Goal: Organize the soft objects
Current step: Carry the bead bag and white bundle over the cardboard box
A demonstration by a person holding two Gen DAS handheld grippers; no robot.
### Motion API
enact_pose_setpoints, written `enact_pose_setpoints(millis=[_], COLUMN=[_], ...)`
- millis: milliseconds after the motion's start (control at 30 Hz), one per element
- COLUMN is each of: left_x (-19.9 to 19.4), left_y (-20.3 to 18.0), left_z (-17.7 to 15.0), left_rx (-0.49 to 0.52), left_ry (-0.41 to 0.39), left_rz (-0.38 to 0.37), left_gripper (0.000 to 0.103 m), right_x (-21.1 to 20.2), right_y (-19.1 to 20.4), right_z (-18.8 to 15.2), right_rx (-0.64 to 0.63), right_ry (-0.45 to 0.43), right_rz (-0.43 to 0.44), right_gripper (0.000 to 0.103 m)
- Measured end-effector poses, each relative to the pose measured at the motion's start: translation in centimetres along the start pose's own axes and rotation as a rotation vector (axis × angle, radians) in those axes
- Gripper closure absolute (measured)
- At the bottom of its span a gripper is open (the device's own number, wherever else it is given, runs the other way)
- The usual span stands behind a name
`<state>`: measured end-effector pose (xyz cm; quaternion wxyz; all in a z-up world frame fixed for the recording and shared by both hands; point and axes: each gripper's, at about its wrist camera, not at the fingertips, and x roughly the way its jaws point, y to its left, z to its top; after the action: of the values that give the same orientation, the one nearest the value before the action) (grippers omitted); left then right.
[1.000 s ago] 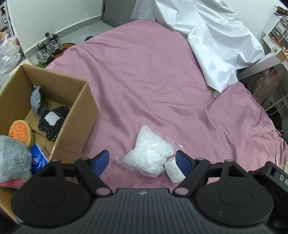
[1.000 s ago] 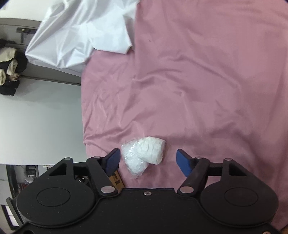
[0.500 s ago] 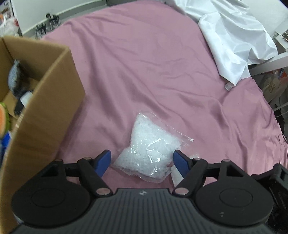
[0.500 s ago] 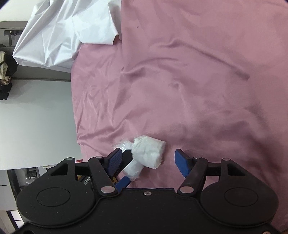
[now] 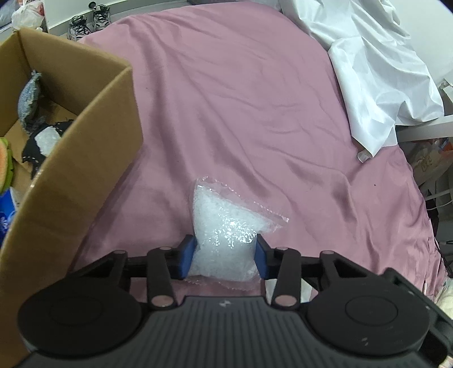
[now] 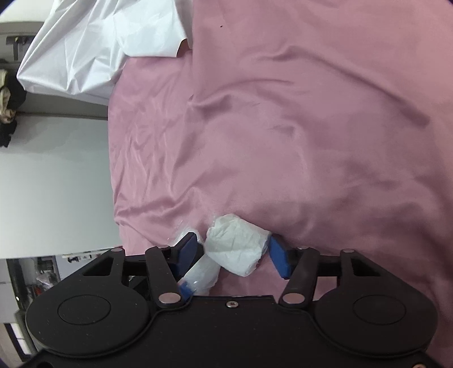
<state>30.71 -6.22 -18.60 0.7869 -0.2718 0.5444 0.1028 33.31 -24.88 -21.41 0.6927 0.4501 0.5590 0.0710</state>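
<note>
A clear plastic bag of white pellets [image 5: 226,229] lies on the pink bedsheet [image 5: 240,113]. My left gripper [image 5: 223,256] is shut on its near end, both blue pads pressing its sides. A white wrapped soft roll [image 6: 236,246] lies on the sheet in the right wrist view. My right gripper [image 6: 233,253] has closed around it, the pads touching both ends. The left gripper's blue pad and part of the pellet bag [image 6: 198,271] show just left of the roll. The cardboard box [image 5: 85,158] stands at the left.
The box holds a grey striped plush [image 5: 28,96], a black-and-white item [image 5: 42,141] and an orange plush [image 5: 4,161]. A crumpled white sheet [image 5: 373,62] covers the bed's far right. Shoes [image 5: 87,22] stand on the floor beyond. The bed edge [image 6: 113,169] runs down the left in the right wrist view.
Both grippers came down and closed: the left on the pellet bag, the right on the white roll. The box now looms closer on the left.
</note>
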Motion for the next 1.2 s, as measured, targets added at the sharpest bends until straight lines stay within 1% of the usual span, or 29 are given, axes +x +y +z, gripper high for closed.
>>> enact_pose_setpoints(millis=[33,100,267,433,633,933,1200], left_x=[-0.2,-0.7,-2.2,-4.3,-7.0,-9.9,-11.5], left_y=[0.1,0.2,0.5,0.8,1.0,1.7,2.9], left_z=[0.0,0.0,-0.2,-0.7,-1.3,-2.2,-3.0], left_rx=[-0.001,0.005,0.031,0.054,0.051,0.054,0.054], left_ry=[0.000,-0.008,-0.038,-0.083,-0.137,-0.215,-0.235], left_rz=[0.004,0.004,0.001,-0.009,-0.029,-0.041,-0.033], left_gripper=[0.061,0.061,0.061,0.061,0.061,0.061,0.061], right_x=[0.1,0.1,-1.0,-2.7,-4.6,-6.8,-8.5], right_y=[0.0,0.1,1.2,1.6,2.5,3.7,5.4], right_z=[0.0,0.0,-0.6,-0.9,-1.5,-3.2,-4.3], right_rx=[-0.004,-0.014,-0.091,-0.123,-0.183,-0.307,-0.398], right_ry=[-0.003,-0.008,-0.049,-0.087,-0.114,-0.151,-0.205], right_rz=[-0.003,-0.006,-0.034,-0.010,0.031,0.066,0.135], right_gripper=[0.056,0.057,0.058,0.058,0.058,0.058,0.058])
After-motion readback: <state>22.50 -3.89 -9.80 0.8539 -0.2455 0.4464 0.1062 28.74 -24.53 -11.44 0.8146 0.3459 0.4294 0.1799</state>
